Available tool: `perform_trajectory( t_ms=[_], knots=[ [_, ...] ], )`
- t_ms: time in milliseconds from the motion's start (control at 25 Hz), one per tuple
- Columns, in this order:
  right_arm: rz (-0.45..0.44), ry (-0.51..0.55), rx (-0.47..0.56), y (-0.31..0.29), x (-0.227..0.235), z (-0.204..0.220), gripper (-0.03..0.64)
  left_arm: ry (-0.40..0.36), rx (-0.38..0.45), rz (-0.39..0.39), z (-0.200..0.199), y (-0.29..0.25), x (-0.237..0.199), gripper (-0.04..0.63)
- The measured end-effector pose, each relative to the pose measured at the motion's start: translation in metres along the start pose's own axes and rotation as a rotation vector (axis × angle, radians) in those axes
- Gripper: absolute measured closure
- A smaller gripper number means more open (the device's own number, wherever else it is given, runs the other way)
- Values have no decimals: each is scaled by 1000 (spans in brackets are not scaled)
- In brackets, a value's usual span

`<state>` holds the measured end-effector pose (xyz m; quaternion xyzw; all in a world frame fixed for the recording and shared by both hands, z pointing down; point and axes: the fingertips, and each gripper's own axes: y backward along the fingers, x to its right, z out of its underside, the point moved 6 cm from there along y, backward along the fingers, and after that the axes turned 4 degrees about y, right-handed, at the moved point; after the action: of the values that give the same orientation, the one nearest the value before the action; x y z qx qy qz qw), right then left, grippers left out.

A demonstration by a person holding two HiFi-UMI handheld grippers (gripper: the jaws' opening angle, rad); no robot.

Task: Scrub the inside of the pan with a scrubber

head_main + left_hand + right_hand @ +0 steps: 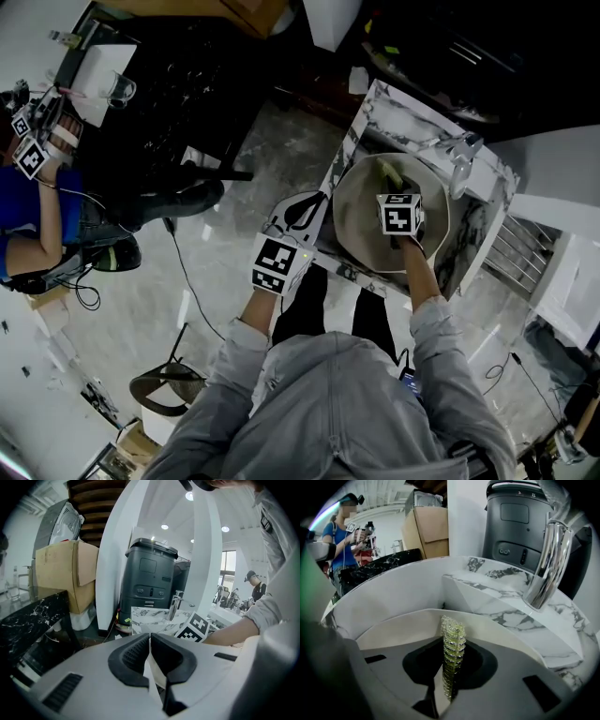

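The pan [361, 230], a pale round one, sits in the marble sink [412, 127], and its cream inside fills the bottom of my right gripper view [401, 630]. The yellow-green scrubber [390, 172] lies against the pan's inner far side. My right gripper [395, 190] is clamped on it, and the bristly strip [453, 653] stands on edge between the jaws [452, 672]. My left gripper [314, 208] reaches the pan's near-left rim, its jaws [151, 660] closed on a thin pale edge that I take to be that rim. The chrome faucet [546, 564] rises at the sink's far right corner.
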<state>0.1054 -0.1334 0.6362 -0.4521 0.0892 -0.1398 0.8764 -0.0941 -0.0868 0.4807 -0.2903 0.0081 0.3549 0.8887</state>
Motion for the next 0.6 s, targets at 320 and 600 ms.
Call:
perform_trajectory(
  t_ms=[320,600],
  knots=[
    [-64,49,-6,-7,-13,-3,534,4,1,-9,1,2,-3,565],
    [-91,110,7,-3,-24,-6,534,7,7,-2,2,1,0,565]
  ],
)
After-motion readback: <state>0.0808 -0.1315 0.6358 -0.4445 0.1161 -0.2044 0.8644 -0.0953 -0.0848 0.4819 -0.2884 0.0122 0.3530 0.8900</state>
